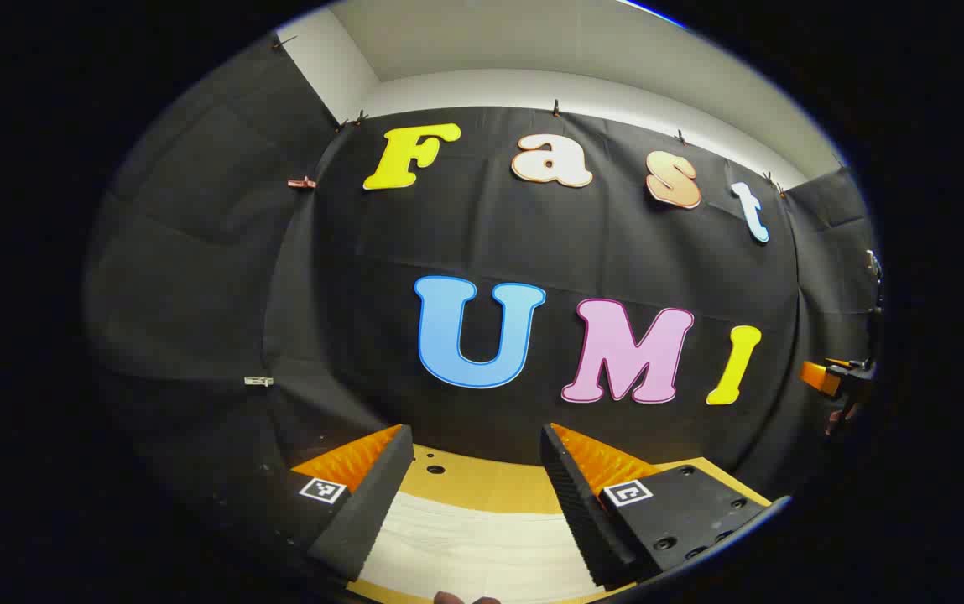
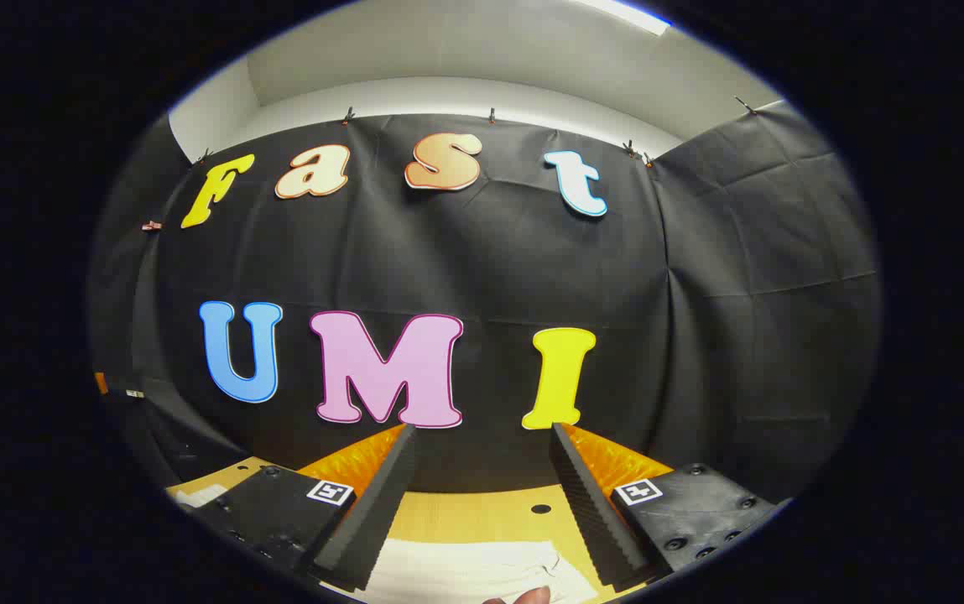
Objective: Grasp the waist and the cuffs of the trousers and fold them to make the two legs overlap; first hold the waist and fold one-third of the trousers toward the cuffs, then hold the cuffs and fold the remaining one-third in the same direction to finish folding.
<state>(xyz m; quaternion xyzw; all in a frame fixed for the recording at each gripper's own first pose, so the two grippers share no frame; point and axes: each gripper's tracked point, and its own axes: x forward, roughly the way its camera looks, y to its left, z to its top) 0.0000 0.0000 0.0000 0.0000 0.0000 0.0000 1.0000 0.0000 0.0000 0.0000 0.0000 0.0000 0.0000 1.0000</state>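
Observation:
White trousers lie flat on the wooden table, low in the left gripper view, below my left gripper. Its fingers stand wide apart with nothing between them, raised above the cloth. In the right gripper view the same white trousers show a creased edge near the table's front. My right gripper is open too, empty, held above the fabric. At the far right of the left gripper view the other gripper shows small, its state unclear from there. A fingertip peeks in at the bottom edge.
The black cloth wall hangs close behind the table's far edge. Small holes dot the tabletop. A white scrap lies at the table's left side in the right gripper view.

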